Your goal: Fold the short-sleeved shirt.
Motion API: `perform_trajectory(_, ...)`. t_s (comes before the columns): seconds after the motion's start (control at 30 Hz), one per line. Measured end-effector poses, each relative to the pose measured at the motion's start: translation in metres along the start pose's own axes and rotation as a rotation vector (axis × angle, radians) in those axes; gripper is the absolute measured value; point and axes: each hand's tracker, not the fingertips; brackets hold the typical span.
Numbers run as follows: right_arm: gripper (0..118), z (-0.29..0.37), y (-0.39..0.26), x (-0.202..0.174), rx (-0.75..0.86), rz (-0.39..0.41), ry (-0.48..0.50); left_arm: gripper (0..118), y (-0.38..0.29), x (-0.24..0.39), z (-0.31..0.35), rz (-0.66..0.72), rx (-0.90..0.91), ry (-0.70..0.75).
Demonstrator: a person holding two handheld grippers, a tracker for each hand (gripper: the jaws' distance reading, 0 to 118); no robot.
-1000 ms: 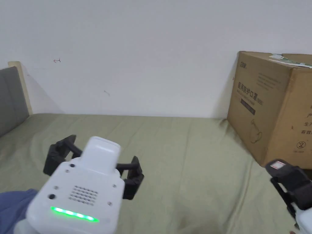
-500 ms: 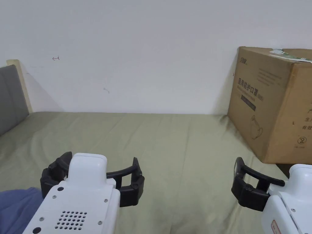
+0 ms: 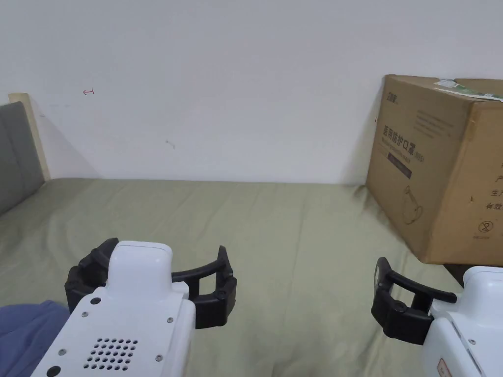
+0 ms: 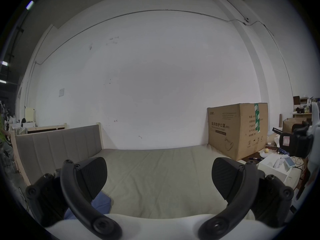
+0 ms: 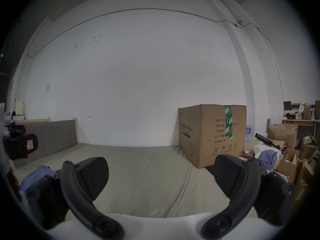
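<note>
Overhead, both tools gape above smooth olive sheet [image 3: 304, 235]; crumpled blue shirt [image 3: 22, 329].

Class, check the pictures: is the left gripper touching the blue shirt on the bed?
Apart. In the right gripper view the left gripper hangs above the blue shirt, with headboard showing between them.

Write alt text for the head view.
Two white handheld tools, the left claw and right claw, hover open over an olive-green bed sheet. A crumpled blue shirt lies at lower left, a large cardboard box at right.
</note>
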Motion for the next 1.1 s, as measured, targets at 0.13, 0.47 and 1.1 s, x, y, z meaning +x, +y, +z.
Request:
perform_trajectory(0.13, 118, 0.000, -0.003, 0.001, -0.017, -0.007, -0.002, 118, -0.001, 0.001, -0.002, -0.006, -0.011, 0.039)
perform_trajectory(0.47, 72, 0.003, 0.004, 0.001, -0.016, 0.030, -0.008, 96, -0.003, 0.002, -0.005, -0.050, -0.018, 0.023)
perform_trajectory(1.1, 0, -0.002, 0.009, 0.012, -0.053, -0.035, 0.029, 0, -0.007, -0.012, -0.015, 0.001, -0.087, 0.017)
